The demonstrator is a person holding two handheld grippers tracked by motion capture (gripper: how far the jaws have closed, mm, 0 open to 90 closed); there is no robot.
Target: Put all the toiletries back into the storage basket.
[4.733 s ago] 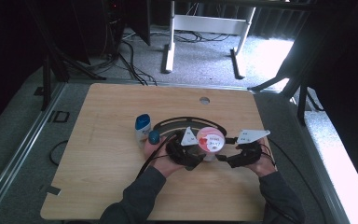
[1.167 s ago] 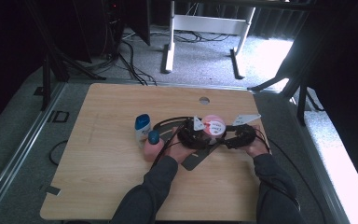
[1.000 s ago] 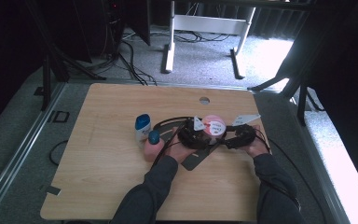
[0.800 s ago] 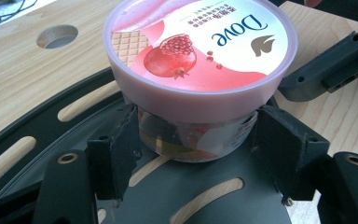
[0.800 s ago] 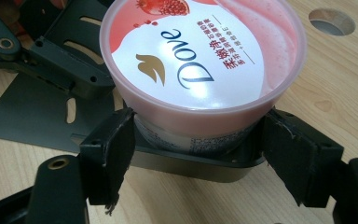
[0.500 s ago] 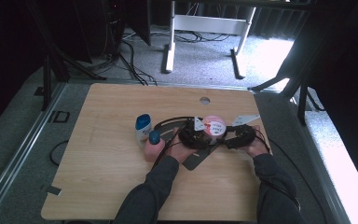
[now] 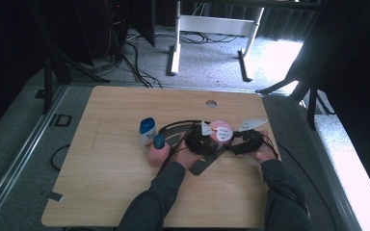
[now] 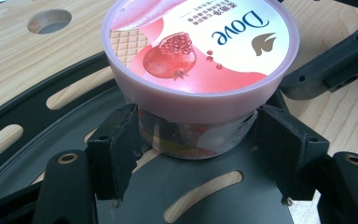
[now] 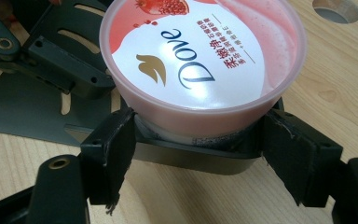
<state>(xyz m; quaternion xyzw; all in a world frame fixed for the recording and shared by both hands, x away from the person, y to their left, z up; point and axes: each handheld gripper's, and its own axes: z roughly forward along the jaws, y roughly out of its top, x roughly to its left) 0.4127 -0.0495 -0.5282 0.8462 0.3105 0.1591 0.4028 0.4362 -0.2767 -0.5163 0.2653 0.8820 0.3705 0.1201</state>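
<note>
Both grippers' jaws at tub (image 8: 200, 60) sides under lid rim, grip unclear. L (image 8: 198, 140), R (image 9: 198, 140). Risk: tub slips/tips off black plate (image 8: 74, 121) w/ uneven squeeze.

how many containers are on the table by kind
Dove tub with pink lid: 1
white bottle with blue cap: 1
pink bottle with blue cap: 1
Total: 3

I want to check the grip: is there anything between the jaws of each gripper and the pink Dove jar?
Nothing visible: the Dove jar sits directly between both pairs of jaws, left gripper and right gripper.
</note>
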